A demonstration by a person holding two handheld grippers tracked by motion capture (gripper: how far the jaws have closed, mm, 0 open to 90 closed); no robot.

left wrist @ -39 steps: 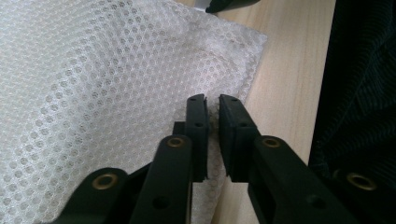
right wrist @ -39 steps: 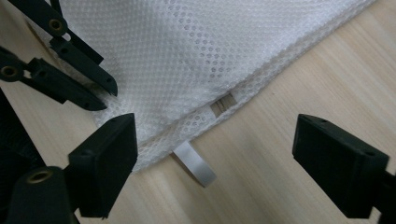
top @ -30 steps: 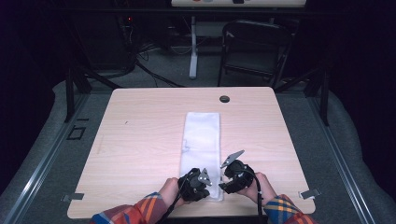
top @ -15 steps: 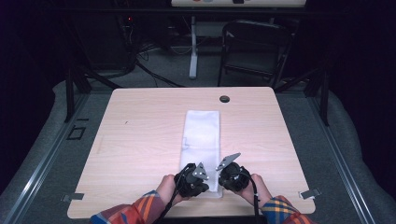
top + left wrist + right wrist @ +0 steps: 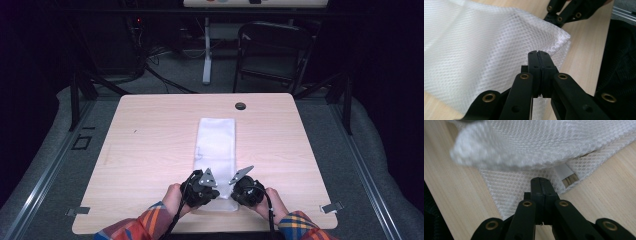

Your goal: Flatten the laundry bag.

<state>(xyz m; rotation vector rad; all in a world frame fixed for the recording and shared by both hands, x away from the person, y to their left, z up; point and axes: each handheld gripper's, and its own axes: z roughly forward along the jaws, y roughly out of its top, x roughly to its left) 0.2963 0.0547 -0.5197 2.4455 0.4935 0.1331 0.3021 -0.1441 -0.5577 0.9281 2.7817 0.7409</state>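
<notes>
So from where I'm standing, the white mesh cloth (image 5: 216,150) is laid out as a long strip down the middle of the table (image 5: 150,150), long axis running straight away from the person toward the far edge with the little cable hole (image 5: 240,106). Both grippers are parked at the near short end, side by side: left gripper (image 5: 200,186) on the near-left corner, right gripper (image 5: 246,189) on the near-right corner.

In the left gripper view the jaws are pressed flat together with the mesh edge (image 5: 554,47) pinched between them, and that corner is lifted a bit off the wood. The right gripper view shows the same deal: jaws closed tight on the mesh (image 5: 524,187), with a fold of it bulging up just ahead and a small sewn label (image 5: 566,173) peeking out beside the tips.

What matters here, I reckon: the whole rest of the cloth lies dead ahead of both grippers, so a fold would mean carrying the near end forward along that long axis toward the far end. Neither hand is nearer, they're level with each other, so they'd want to travel together or the strip will skew.
</notes>
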